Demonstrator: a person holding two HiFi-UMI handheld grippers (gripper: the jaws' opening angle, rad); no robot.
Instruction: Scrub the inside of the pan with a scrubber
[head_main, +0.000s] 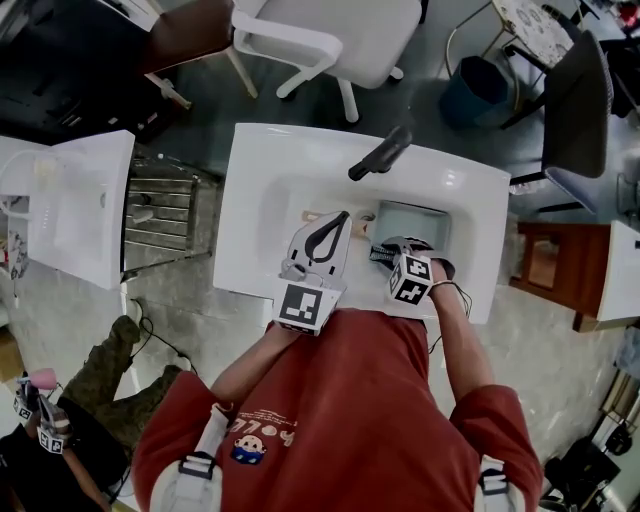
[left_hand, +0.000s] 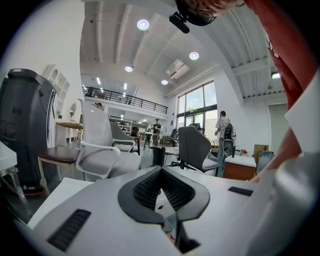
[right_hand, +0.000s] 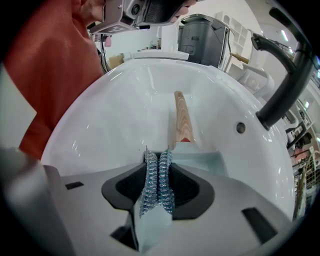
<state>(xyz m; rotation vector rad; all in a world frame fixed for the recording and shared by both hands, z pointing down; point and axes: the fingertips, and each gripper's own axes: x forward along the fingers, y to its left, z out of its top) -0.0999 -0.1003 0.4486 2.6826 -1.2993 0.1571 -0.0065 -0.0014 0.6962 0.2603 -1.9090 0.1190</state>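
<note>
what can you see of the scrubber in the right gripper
The scrubber looks like silvery-blue metal mesh wound in tight shiny coils. It is squeezed into two ridges side by side, pinched between the dark jaws of the right gripper, which is shut on it. Stray wire ends poke out at its far end. Beyond it lie the pale blue-grey pan and its wooden handle in the white sink; whether it touches the pan cannot be told.

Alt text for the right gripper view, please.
The right hand-held gripper is shut on a silvery mesh scrubber, close to a pale pan with a wooden handle lying in a white sink. A black tap rises at the right; a red shirt shows at the left.
</note>
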